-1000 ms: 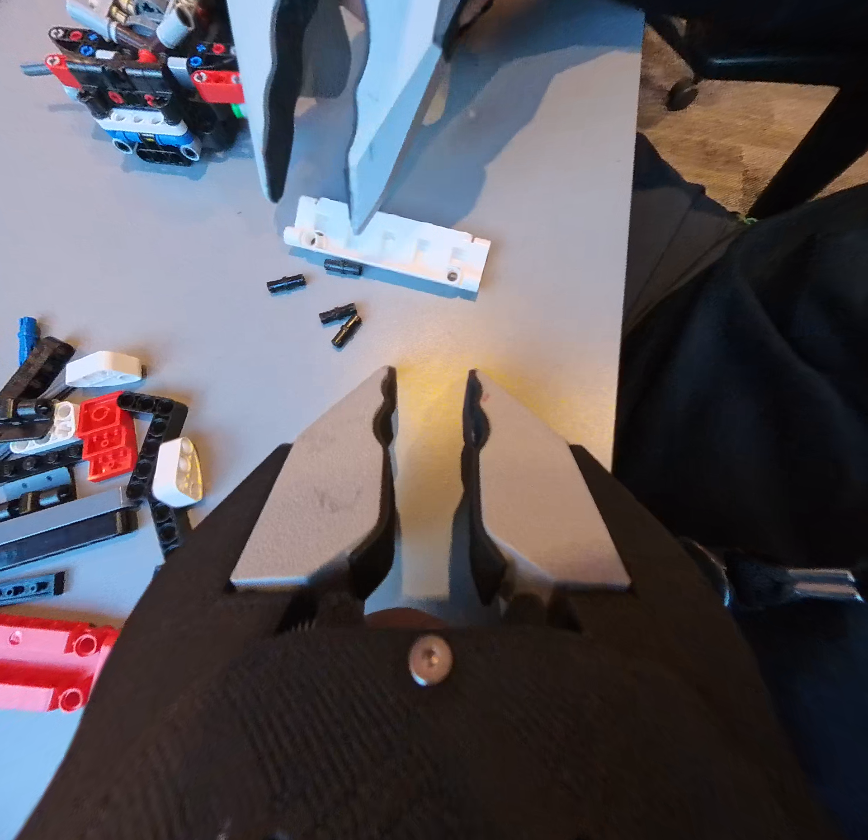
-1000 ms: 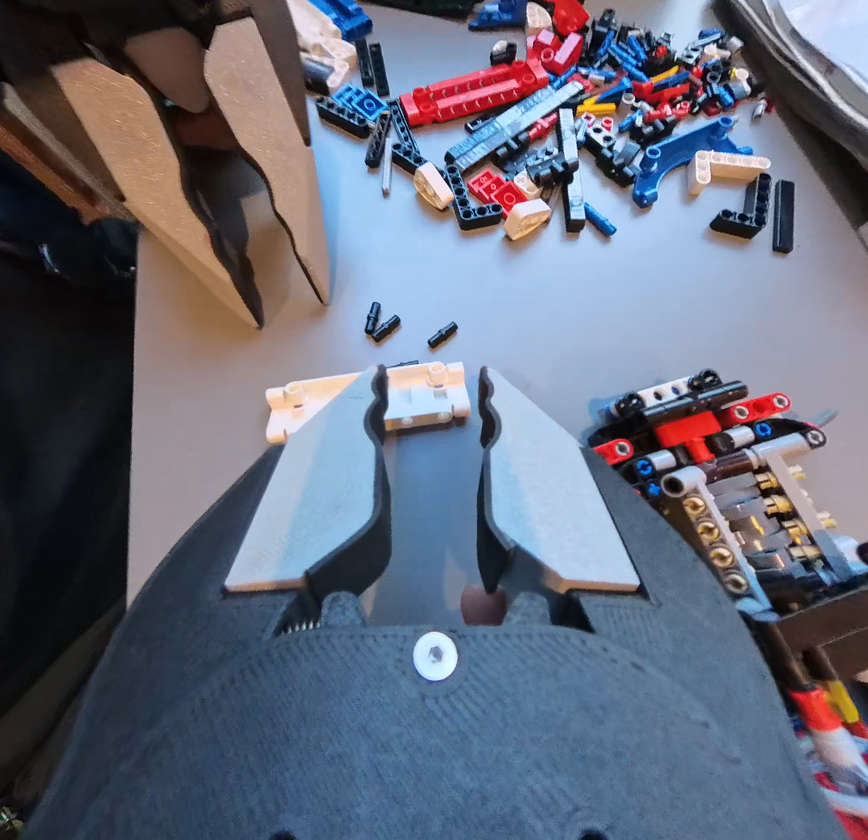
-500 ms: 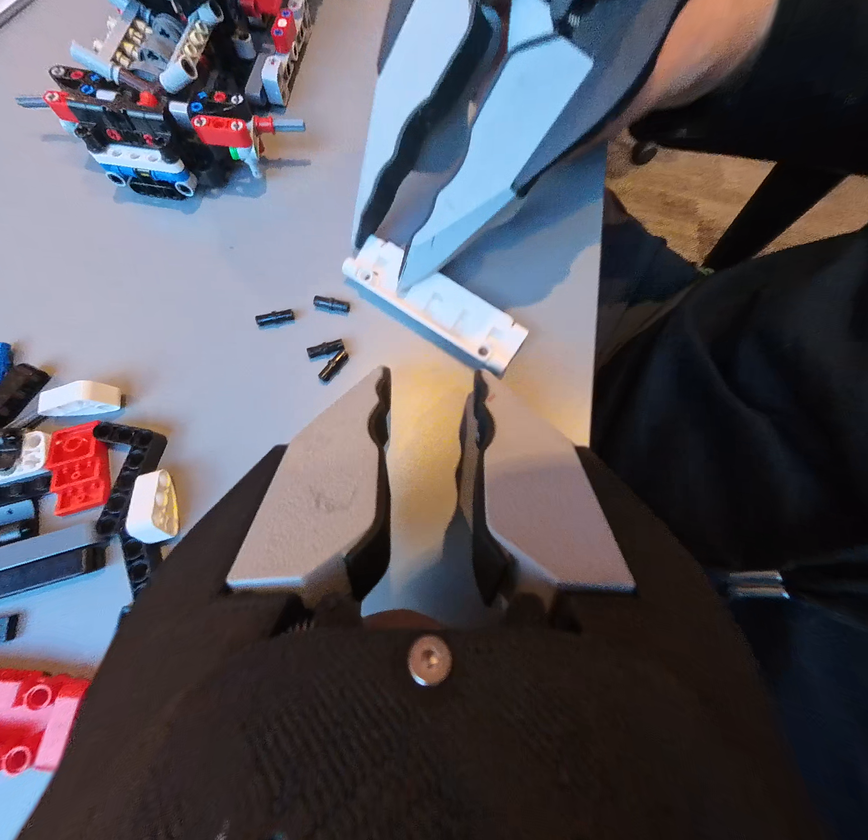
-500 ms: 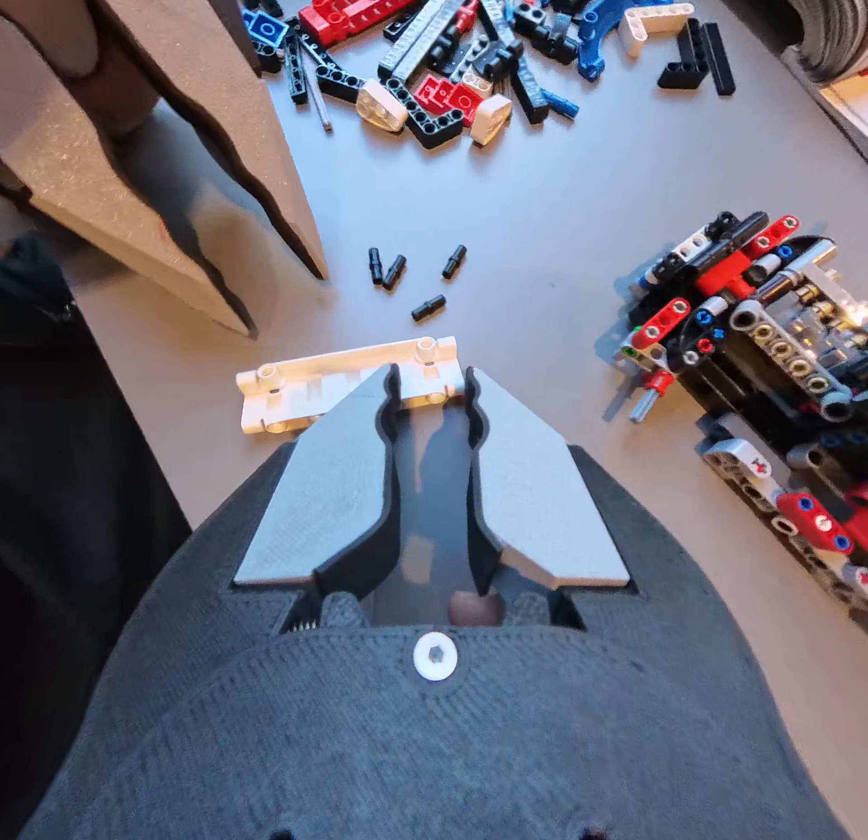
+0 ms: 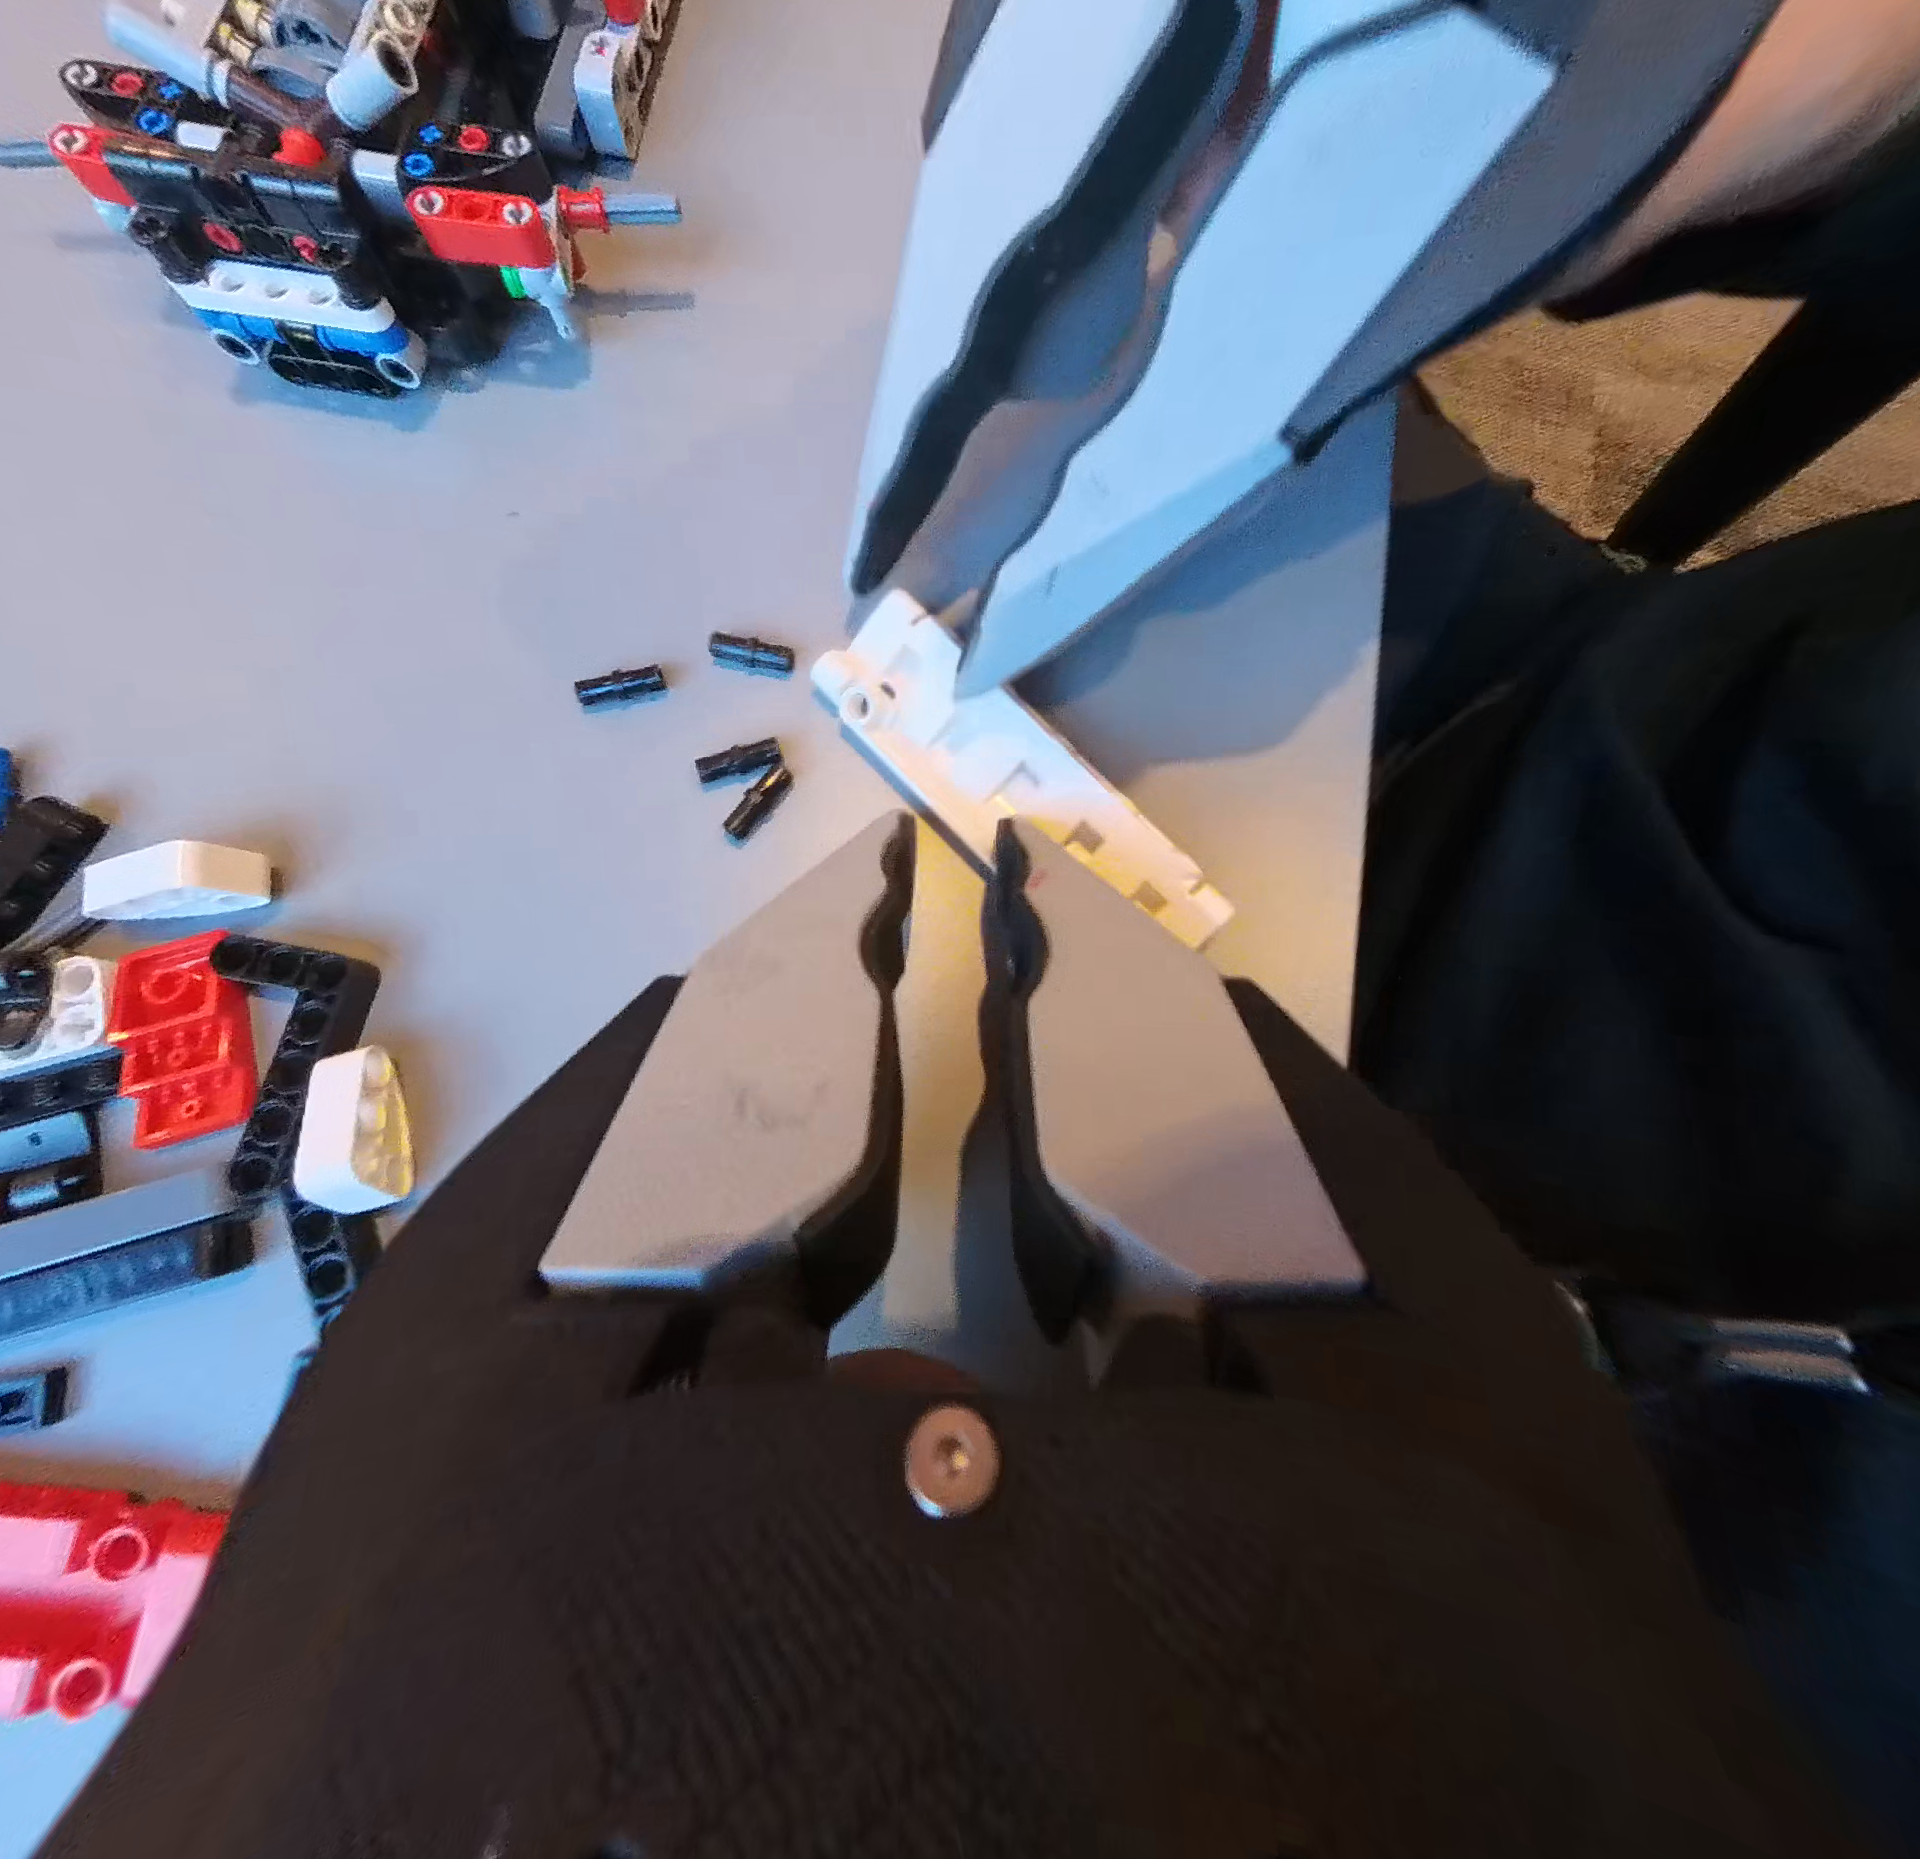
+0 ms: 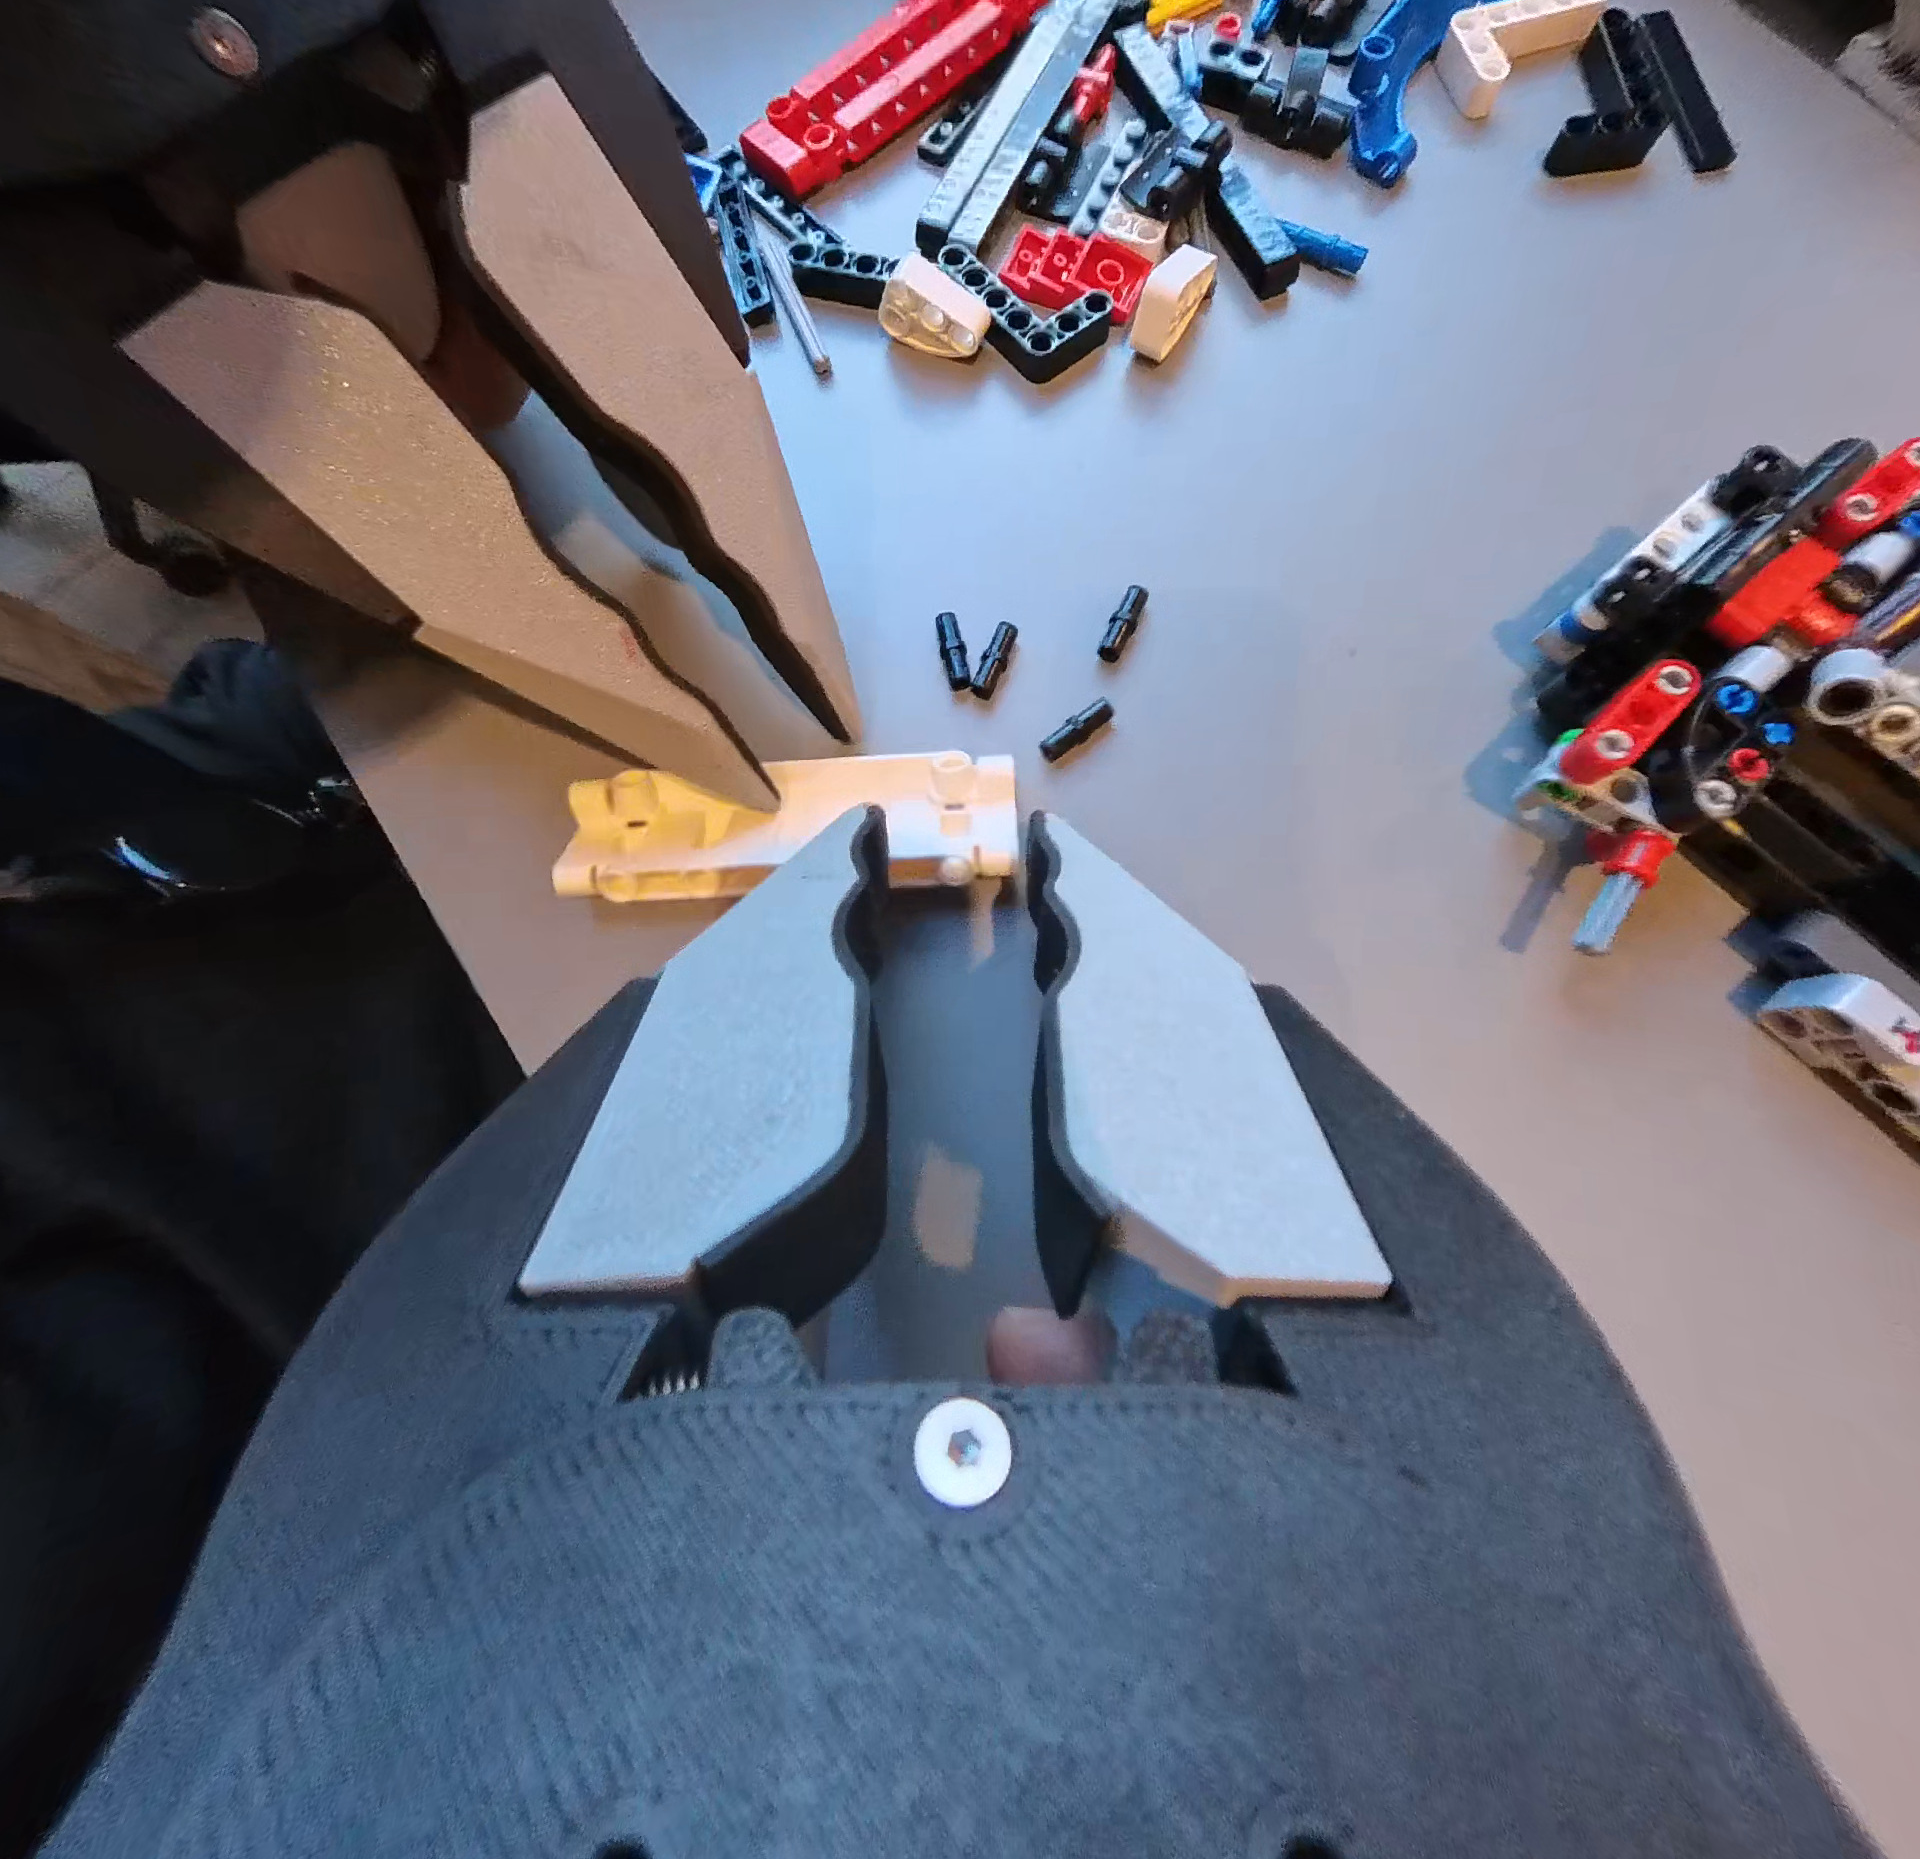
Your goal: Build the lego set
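opposed close wrist views, shared white panel point(image 5: 1013, 770)

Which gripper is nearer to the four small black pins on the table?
Left, slightly. The left gripper has its tip just beside the black pins; the right gripper sits behind the white panel.

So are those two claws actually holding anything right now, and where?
Nothing is clearly held. The right gripper stands open around one end of the long white plastic panel; the left gripper is open above it.
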`<action>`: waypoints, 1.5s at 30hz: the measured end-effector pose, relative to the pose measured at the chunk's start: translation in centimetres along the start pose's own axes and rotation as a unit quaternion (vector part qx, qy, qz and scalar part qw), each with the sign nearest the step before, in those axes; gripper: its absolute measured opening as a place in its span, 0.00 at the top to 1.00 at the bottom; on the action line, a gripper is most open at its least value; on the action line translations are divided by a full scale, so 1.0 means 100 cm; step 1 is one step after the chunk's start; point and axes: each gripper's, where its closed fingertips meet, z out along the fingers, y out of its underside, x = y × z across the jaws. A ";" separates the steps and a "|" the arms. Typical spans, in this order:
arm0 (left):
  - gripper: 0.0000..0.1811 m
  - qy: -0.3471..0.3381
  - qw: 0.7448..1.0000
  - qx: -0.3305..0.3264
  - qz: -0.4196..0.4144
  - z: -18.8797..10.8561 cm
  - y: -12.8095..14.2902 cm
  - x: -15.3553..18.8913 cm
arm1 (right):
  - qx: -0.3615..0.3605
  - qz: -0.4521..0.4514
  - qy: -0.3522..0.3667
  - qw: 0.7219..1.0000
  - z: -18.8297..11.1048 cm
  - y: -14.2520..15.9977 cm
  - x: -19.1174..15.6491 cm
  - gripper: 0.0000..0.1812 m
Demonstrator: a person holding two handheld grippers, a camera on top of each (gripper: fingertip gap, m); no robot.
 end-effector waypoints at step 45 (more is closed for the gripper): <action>0.89 -0.027 0.998 0.006 0.050 -0.014 -0.018 -0.040 | -0.058 -0.244 -0.119 0.961 0.021 -0.008 0.025 1.00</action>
